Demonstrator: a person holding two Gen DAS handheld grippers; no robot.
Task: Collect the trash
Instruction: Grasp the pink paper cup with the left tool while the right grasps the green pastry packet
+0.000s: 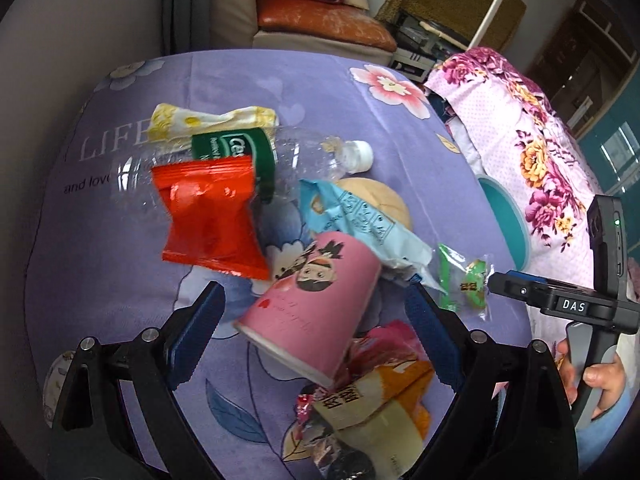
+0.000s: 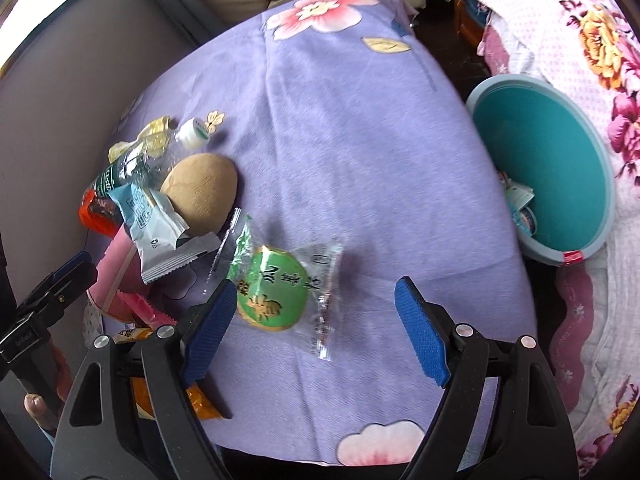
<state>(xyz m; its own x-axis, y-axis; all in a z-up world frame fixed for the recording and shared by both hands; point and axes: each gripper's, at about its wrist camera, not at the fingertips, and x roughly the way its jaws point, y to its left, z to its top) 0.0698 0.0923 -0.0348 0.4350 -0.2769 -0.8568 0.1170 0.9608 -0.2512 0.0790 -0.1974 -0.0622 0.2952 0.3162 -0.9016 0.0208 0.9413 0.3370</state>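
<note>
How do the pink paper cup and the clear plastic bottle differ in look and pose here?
The pink paper cup is opaque with a cartoon figure; the clear plastic bottle is see-through with a green label. The cup's mouth is open, while the bottle wears a white cap. The cup lies between the left gripper's open jaws; the bottle lies farther off, partly under a red packet. Both lie on their sides on the purple cloth.

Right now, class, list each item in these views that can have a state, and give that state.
Plastic bottle: capped, lying down.
Pink paper cup: tipped on its side.
Green snack packet: sealed, flat on cloth.
Teal bin: open, some trash inside.
Left tongs: open.
Right tongs: open.
</note>
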